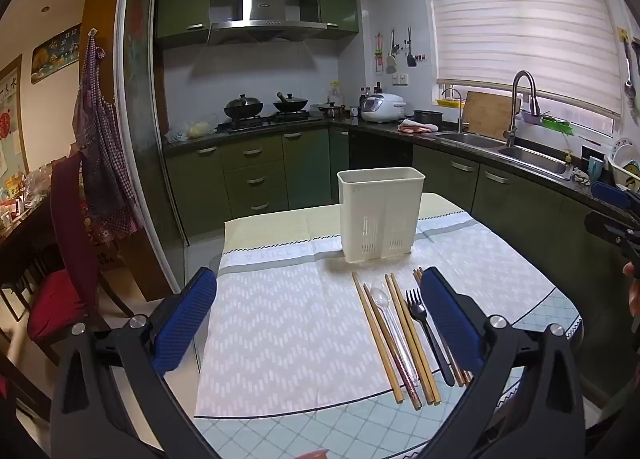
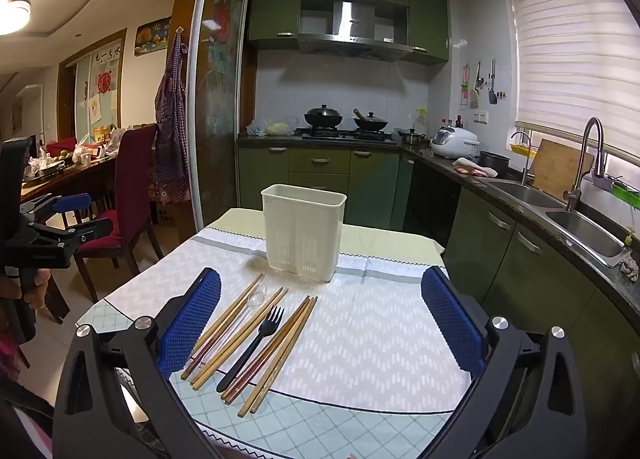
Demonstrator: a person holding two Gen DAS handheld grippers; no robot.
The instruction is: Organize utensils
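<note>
A cream utensil holder stands upright at the far middle of the table; it also shows in the right wrist view. In front of it lie several wooden chopsticks, a clear plastic spoon and a black plastic fork, side by side on the cloth. My left gripper is open and empty above the table's near edge, its right finger beside the fork. My right gripper is open and empty, its left finger next to the chopsticks. Each gripper shows at the edge of the other's view.
A patterned cloth covers the table. A red-cushioned chair and a cluttered dining table stand to the left. Green cabinets, a stove with pans and a sink line the far and right walls.
</note>
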